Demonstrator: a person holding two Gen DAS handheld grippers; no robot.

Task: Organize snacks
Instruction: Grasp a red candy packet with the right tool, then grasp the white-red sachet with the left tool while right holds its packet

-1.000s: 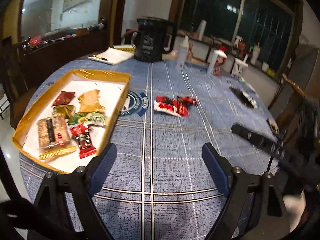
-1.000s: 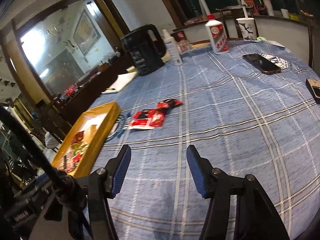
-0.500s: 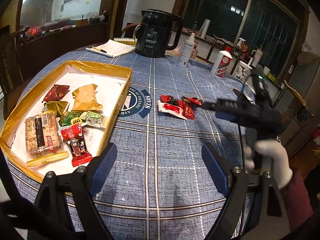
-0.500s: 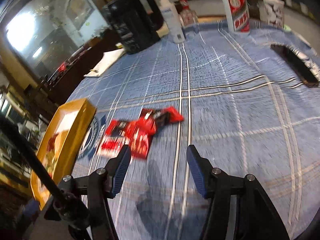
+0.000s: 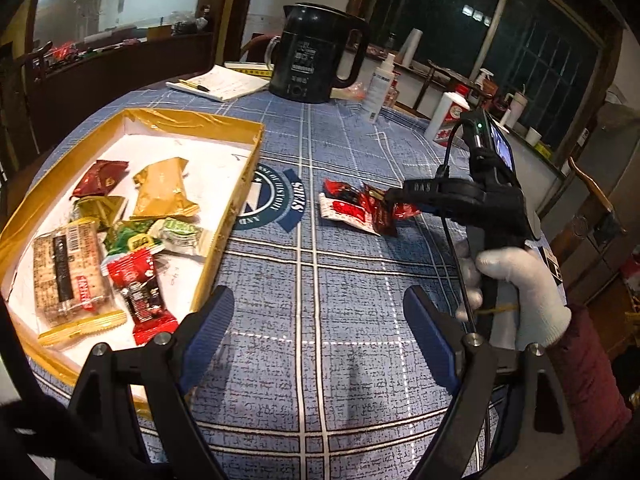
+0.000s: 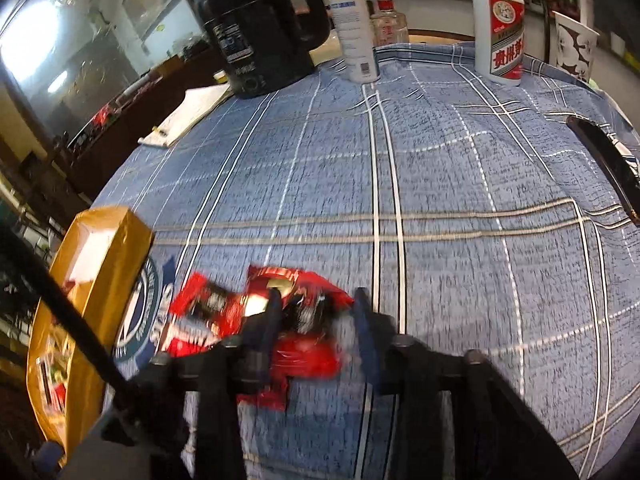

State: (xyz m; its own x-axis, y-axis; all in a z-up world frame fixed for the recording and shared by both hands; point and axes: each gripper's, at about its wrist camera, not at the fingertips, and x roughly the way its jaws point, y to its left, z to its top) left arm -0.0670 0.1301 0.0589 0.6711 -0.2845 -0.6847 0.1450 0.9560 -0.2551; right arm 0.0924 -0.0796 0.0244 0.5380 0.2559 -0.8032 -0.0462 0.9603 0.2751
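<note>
Here, the scene as I hold it:
Left gripper: my black left gripper with blue pads [image 5: 318, 334] sits at the bottom of the left wrist view, fingers spread wide with nothing between them, hovering over the blue plaid tablecloth [image 5: 344, 292].
Right gripper: my black right gripper [image 6: 316, 316], reached out low over the cloth, has its fingers part-open and straddling the small red foil snack packets [image 6: 296, 308]; the blur leaves me unable to tell whether the pads touch them.
Right hand: my white-gloved right hand [image 5: 516, 280] grips the handle upright at the right of the left wrist view, the tool pointing toward frame centre.
Snack packets: a red cluster lies at the centre of the left wrist view, right of the round navy logo.
Tray: the shallow gold-edged cardboard tray [image 5: 192, 120] fills the left side, holding gold, green, red and cracker packets.
Background: a black electric kettle [image 5: 316, 64] stands at top centre, a white red-labelled bottle [image 6: 500, 28] at upper right in the right wrist view.
</note>
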